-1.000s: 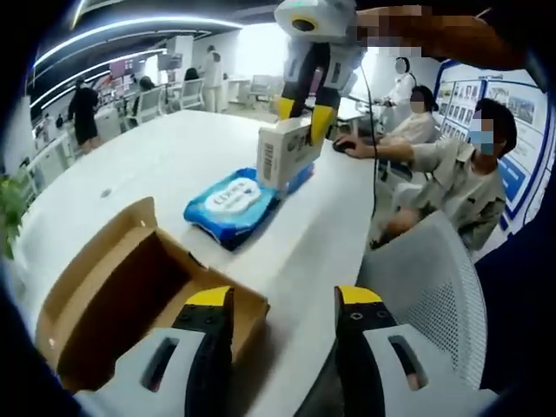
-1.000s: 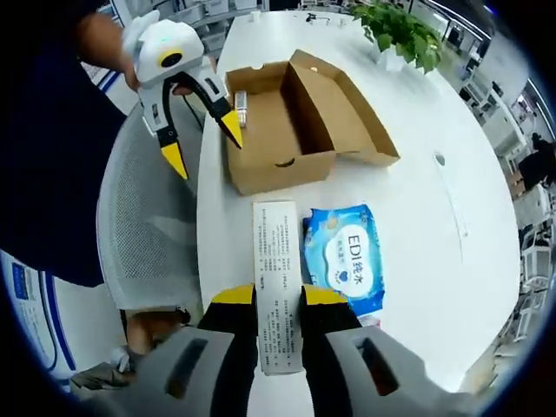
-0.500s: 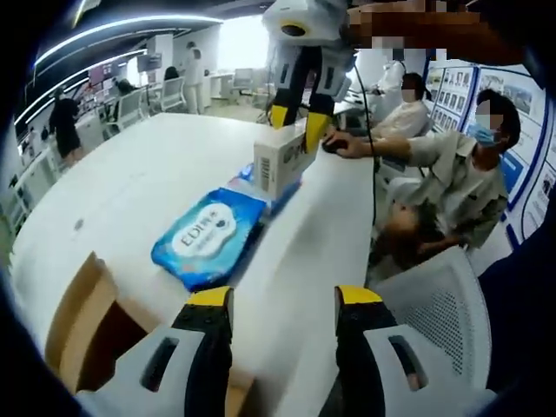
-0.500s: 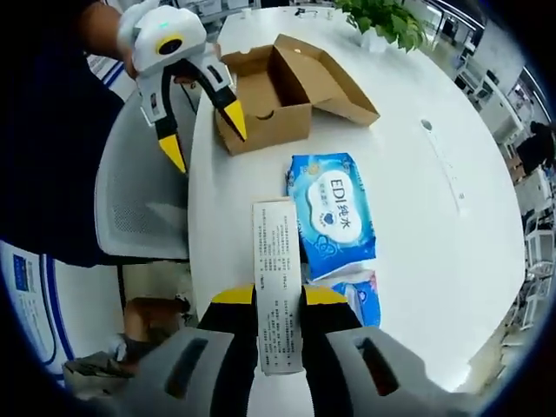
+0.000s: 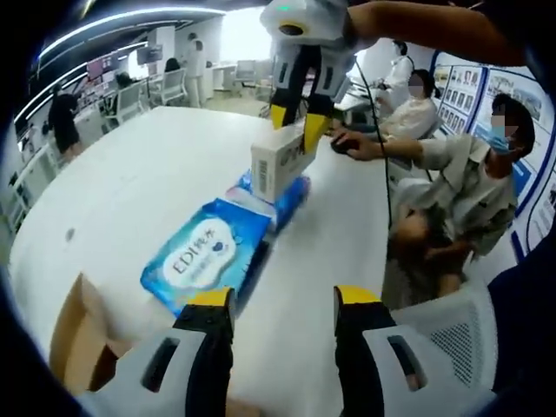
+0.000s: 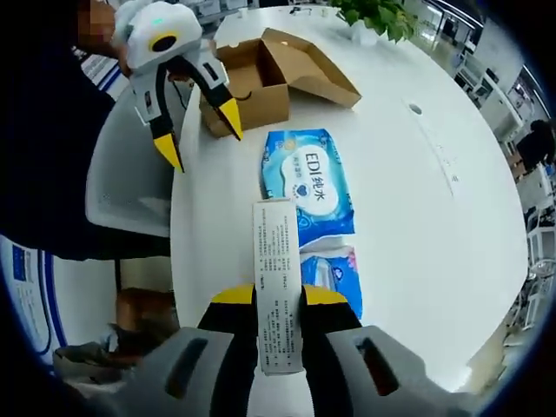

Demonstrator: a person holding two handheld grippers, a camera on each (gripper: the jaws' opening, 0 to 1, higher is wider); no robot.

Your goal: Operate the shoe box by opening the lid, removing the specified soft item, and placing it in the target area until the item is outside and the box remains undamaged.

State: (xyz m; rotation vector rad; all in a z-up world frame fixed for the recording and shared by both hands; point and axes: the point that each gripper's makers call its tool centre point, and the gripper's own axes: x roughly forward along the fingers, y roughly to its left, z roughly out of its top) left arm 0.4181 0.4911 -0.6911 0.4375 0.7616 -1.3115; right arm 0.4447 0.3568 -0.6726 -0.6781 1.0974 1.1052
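Right gripper (image 6: 278,300): nearest in the right gripper view, its yellow-tipped jaws are closed on a small white carton (image 6: 276,282), pinching the long printed faces. In the left gripper view the same carton (image 5: 280,162) hangs above the table.
Carton handling: looks like light, thin card; stiff enough for a side pinch, but a hard squeeze would probably dent it.
Wipes packs: just beyond the carton lie two blue soft packs, a smaller one (image 6: 337,276) partly under the carton and a larger one (image 6: 307,184) touching it on the far side, both flat on the white table (image 6: 434,226).
Soft item handling: the film wrap looks slick and yielding, and the contents should give. I would take a pack across its narrow width near the middle, not by a floppy end seam.
Left gripper (image 6: 198,124): held over the table edge near the box, jaws spread wide with nothing between them; its own view shows the tips (image 5: 283,301) apart.
Shoe box (image 6: 256,78): farthest, brown cardboard, lid folded back, no damage visible.
Target area: not marked, so I cannot tell where it is.
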